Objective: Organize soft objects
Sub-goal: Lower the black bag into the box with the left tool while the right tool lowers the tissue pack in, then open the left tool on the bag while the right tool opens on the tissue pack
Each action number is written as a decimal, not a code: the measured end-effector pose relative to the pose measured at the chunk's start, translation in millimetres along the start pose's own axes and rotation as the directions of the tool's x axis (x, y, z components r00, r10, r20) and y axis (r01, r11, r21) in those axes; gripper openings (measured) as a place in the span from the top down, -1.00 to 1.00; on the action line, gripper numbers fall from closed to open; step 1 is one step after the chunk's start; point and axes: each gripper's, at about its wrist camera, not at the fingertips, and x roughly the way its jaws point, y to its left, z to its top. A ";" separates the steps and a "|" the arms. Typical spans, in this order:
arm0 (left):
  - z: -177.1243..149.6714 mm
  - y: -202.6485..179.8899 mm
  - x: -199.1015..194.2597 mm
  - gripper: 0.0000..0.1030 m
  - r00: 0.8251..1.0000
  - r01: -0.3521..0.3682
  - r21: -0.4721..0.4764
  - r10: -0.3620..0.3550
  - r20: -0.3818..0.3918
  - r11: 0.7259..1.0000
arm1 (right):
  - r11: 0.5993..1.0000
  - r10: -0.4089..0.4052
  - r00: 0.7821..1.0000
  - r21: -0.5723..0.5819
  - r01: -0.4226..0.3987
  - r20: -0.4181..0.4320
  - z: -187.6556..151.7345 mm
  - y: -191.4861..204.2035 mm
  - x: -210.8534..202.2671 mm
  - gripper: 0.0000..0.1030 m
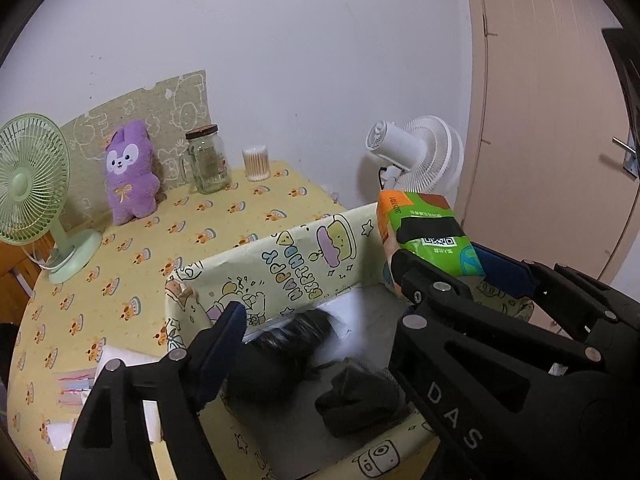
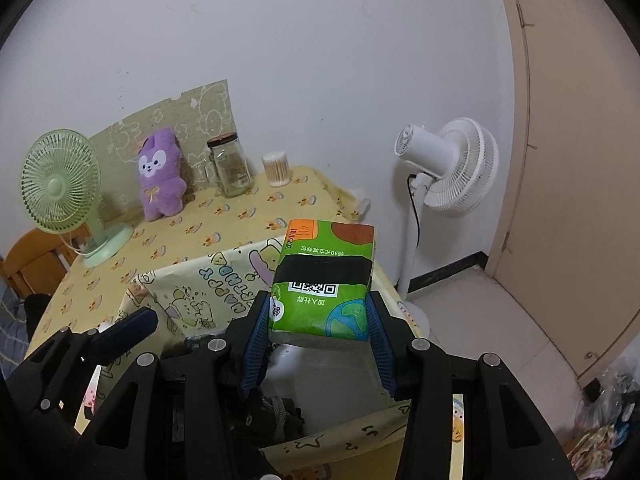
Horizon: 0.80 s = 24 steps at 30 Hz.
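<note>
Above the box, right gripper clamping tissue pack, left gripper spread apart, holding nothing.

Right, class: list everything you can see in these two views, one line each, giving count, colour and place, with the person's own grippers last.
Tissue pack: one, green and orange, held above the box.
Storage box: one, yellow cartoon print, on the table's near side.
Dark soft items: at least two, black, inside the box.
Plush toy: one, purple, back of the table.
Desk fan: one, pale green, table's left end.
Glass jar: one, clear, beside the plush.
Cotton swab tub: one, clear, right of the jar.
Standing fan: one, white, on the floor.
Door: one, beige, right.
Left gripper: black, open, over the box.
Right gripper: black, shut on the tissue pack.
</note>
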 end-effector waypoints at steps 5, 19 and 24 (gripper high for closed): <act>-1.0 0.9 0.1 -0.69 1.000 -0.006 -0.001 0.006 -0.006 1.000 | 1.000 -0.002 1.000 0.009 0.002 -0.002 -1.8 0.0 -0.9 0.00; -5.4 7.6 -11.1 -0.82 1.000 -0.022 -0.010 0.022 -0.004 1.000 | 1.000 -0.011 1.000 -0.004 0.011 -0.006 -5.3 9.0 -12.9 -0.64; -7.6 12.0 -19.3 -0.88 1.000 -0.025 -0.020 0.025 0.007 0.999 | 1.000 -0.015 1.000 -0.018 0.015 0.007 -5.5 15.1 -22.1 -0.73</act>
